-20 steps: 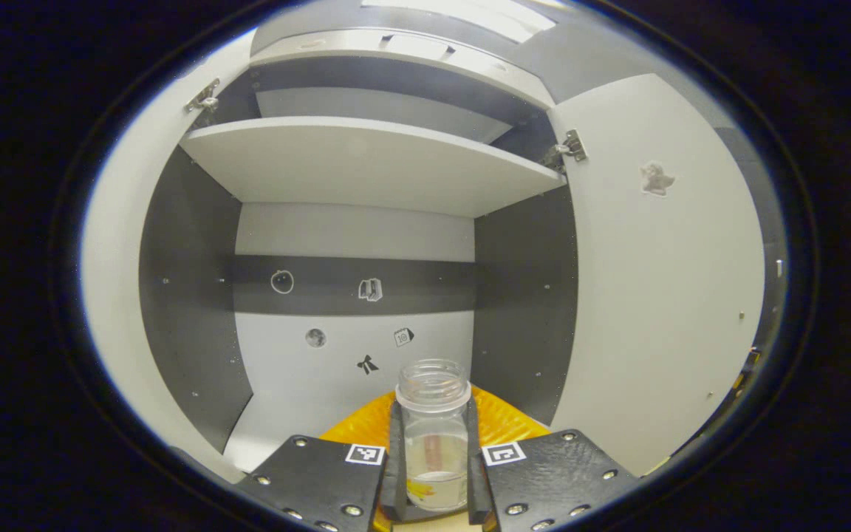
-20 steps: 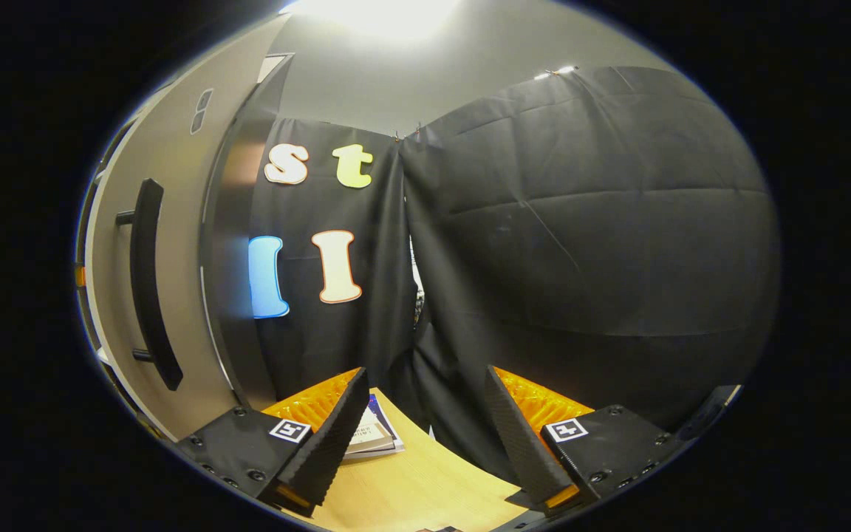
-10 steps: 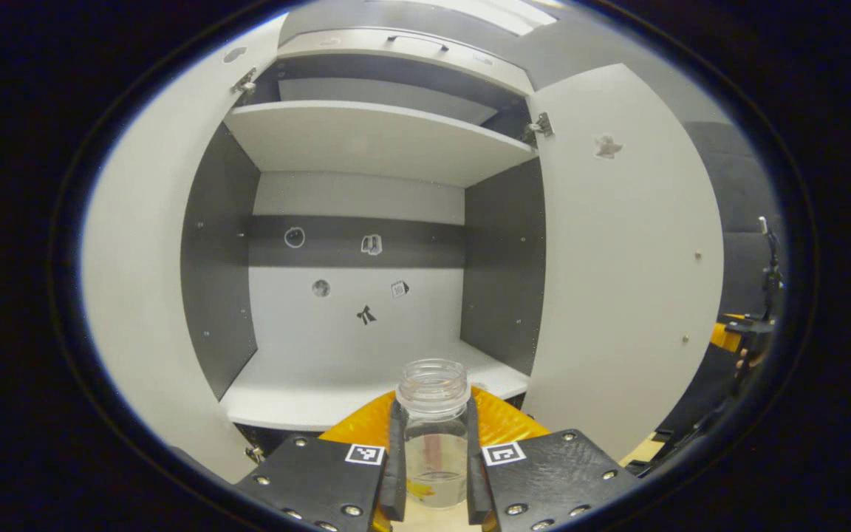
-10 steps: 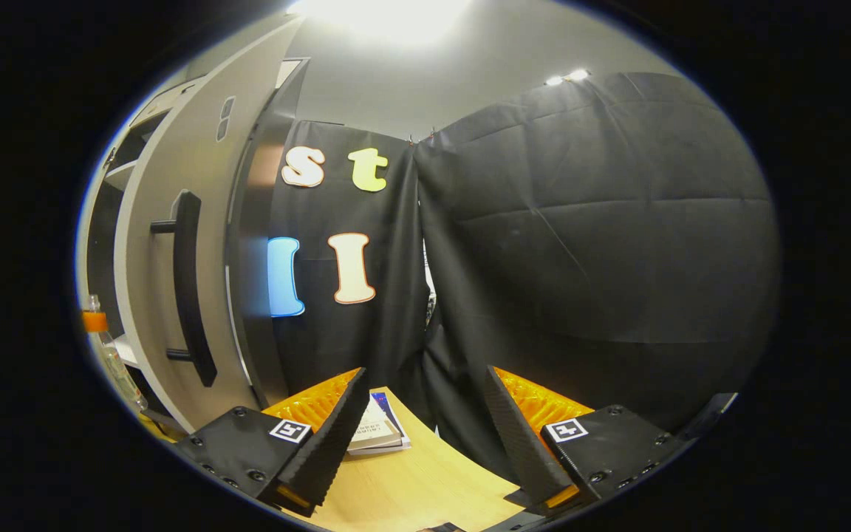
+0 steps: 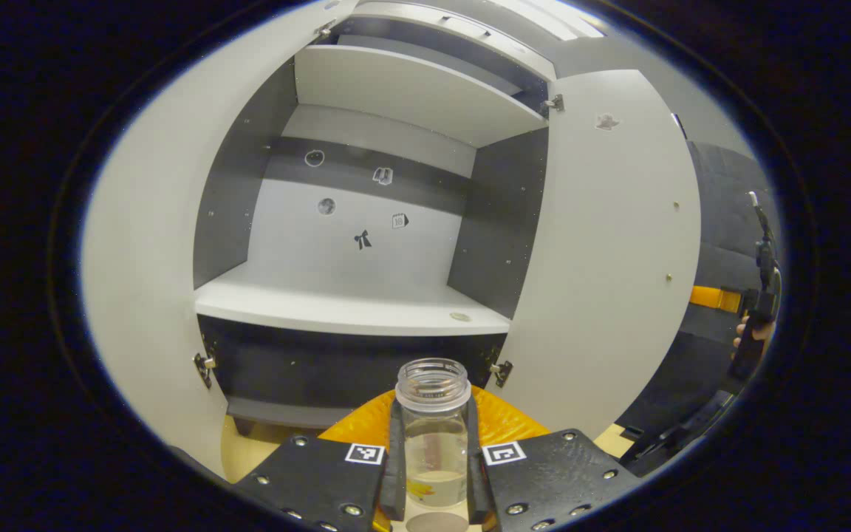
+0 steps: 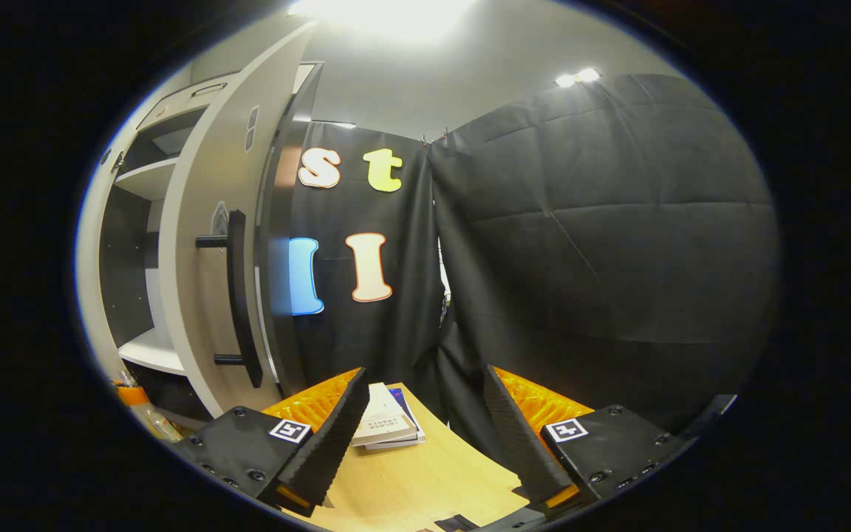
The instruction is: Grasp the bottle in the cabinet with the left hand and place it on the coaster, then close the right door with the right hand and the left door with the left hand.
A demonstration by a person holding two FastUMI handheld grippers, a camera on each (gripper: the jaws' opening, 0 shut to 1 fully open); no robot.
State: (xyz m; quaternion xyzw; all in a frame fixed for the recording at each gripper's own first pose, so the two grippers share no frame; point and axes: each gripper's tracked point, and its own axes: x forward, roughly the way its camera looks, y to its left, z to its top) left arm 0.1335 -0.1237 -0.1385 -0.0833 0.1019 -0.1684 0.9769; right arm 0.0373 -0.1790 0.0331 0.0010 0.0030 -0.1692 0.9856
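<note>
The right gripper (image 6: pixel 422 436) hangs over the wooden surface (image 6: pixel 425 480) with its jaws spread wide and nothing between them. A small stack of books (image 6: pixel 385 427) lies just beyond them. At left the cabinet's right door (image 6: pixel 196 295) stands open, its dark bar handle (image 6: pixel 241 295) facing out. Low at the left edge is what may be the bottle (image 6: pixel 141 410).

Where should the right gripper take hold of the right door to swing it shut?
On the long dark bar handle, around its middle. It stands upright, held off the right door by two posts, so the open right gripper could come from the door's outer side, one finger each side of the bar. Pushing the panel may also do.
</note>
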